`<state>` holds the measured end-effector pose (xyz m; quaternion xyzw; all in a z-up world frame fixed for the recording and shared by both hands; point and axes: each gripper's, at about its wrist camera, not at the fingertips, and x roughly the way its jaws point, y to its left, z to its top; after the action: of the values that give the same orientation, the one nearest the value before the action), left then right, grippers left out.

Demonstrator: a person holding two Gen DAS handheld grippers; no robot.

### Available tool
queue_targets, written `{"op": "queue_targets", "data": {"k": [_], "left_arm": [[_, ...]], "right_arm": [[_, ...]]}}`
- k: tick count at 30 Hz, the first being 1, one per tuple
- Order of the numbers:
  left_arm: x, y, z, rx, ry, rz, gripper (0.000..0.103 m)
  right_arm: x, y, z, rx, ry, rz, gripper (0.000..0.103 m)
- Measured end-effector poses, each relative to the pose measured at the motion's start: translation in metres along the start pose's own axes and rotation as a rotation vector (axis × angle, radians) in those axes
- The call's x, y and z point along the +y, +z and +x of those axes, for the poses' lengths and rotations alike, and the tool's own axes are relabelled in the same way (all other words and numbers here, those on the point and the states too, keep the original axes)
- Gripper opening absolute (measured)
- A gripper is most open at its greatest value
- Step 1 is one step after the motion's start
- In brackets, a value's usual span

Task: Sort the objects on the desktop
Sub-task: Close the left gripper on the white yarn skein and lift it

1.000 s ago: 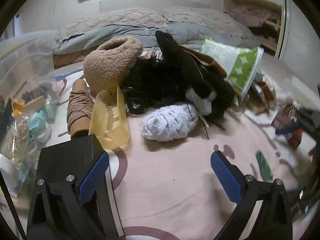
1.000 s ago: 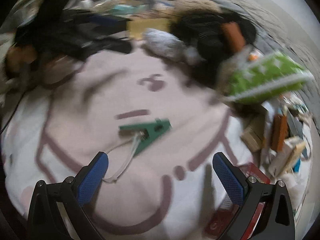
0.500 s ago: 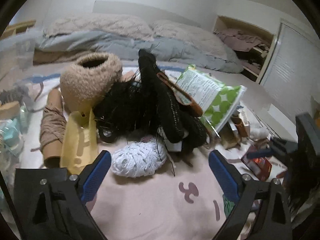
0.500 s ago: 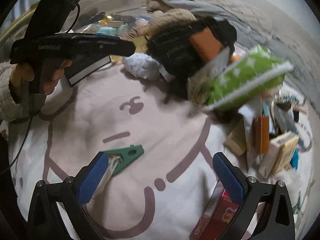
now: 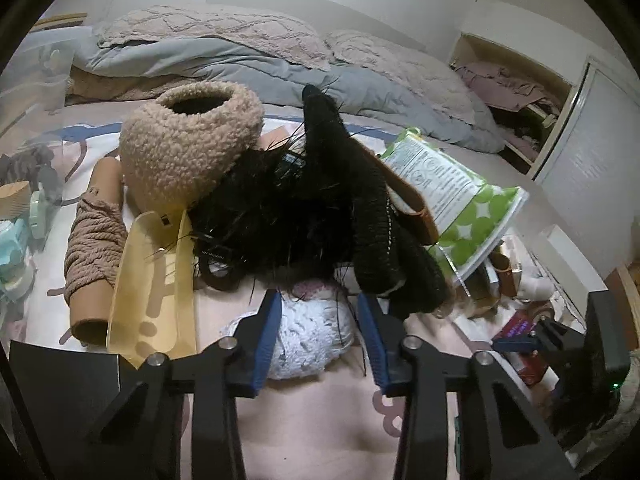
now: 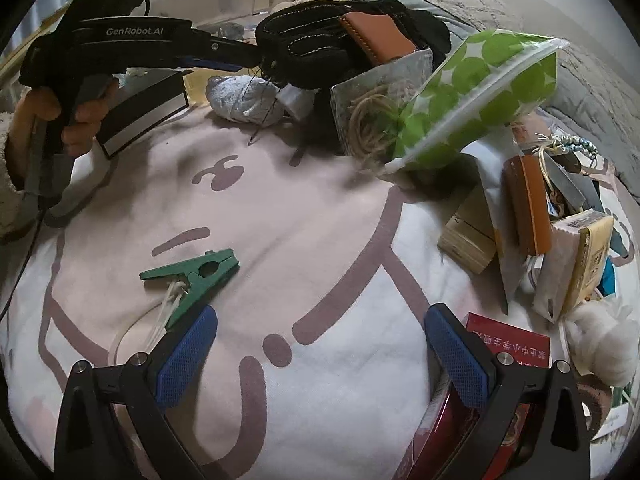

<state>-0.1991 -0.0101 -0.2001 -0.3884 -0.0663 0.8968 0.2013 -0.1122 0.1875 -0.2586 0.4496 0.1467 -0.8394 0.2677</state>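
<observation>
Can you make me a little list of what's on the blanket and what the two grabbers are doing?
surface: pink cartoon blanket
left gripper: jaws closing around the white yarn ball
right gripper: open, holding nothing, above the blanket
near right gripper: green clothespin with a white string, red box
pile: fuzzy tan hat, black knit things, green dotted packet, brown yarn on a tube, yellow plastic piece
</observation>
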Motion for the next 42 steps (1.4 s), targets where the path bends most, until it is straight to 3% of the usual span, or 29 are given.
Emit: {"op": "queue_targets", "data": {"k": [2, 4, 9, 14, 21, 26, 28, 35, 42], "left_arm": [[0.0, 0.0, -0.004, -0.001, -0.002, 0.014, 0.027], [0.002, 0.0, -0.01, -0.003, 0.016, 0.027, 0.026], [0.015, 0.003, -0.011, 0.018, 0.109, 0.016, 0.025], [0.018, 0.014, 0.013, 0.059, 0.146, -0.027, 0.025], [0.02, 0.026, 0.03, 0.045, 0.149, -0.117, 0.025], [0.004, 0.012, 0.048, 0.131, 0.198, 0.005, 0.025], [-0.003, 0.003, 0.044, 0.119, 0.21, 0.059, 0.025], [-0.017, -0.017, 0.014, 0.104, 0.151, 0.161, 0.025], [-0.028, -0.041, -0.015, 0.136, 0.101, 0.284, 0.025]], "right_arm": [[0.0, -0.001, 0.0, -0.009, 0.004, 0.001, 0.103], [0.0, -0.001, 0.001, -0.014, 0.007, 0.001, 0.103], [0.001, -0.002, 0.003, -0.02, 0.015, 0.001, 0.103], [0.003, -0.003, 0.006, -0.019, 0.017, 0.0, 0.103], [0.005, 0.003, 0.006, -0.022, 0.024, 0.001, 0.103], [0.004, 0.001, 0.003, -0.025, 0.032, 0.002, 0.103], [0.005, 0.002, 0.004, -0.026, 0.031, 0.001, 0.103], [0.006, 0.002, 0.004, -0.025, 0.027, -0.001, 0.103], [0.011, 0.005, 0.007, -0.021, 0.019, -0.007, 0.103]]}}
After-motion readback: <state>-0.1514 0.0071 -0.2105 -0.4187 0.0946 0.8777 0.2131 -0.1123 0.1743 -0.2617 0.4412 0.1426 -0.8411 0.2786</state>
